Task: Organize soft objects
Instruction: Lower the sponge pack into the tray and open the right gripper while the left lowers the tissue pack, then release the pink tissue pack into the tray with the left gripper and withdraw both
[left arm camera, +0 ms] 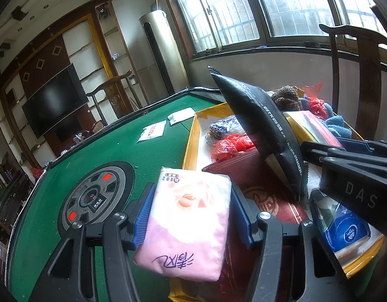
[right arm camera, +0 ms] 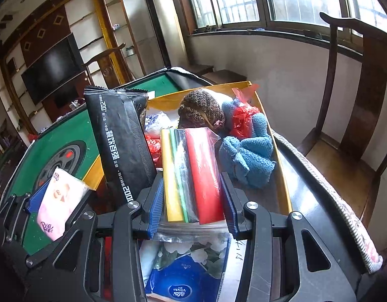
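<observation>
Green felt-topped table (left arm camera: pixel 97 151), with a dark raised edge and a round grey control hub (left arm camera: pixel 92 198) set into its centre; the hub bears two red buttons and a small dark dome. Directly on the felt lie two flat white packets: one with red print (left arm camera: pixel 152 131) and, just beyond it, a second (left arm camera: pixel 181 115) near the table's far edge. A shallow yellow-walled cardboard box (left arm camera: pixel 192 136) stands on the right part of the felt, its long side running away from the camera. In the right wrist view the same box (right arm camera: pixel 284 173) reaches close to the table's padded right border (right arm camera: pixel 326 183).
</observation>
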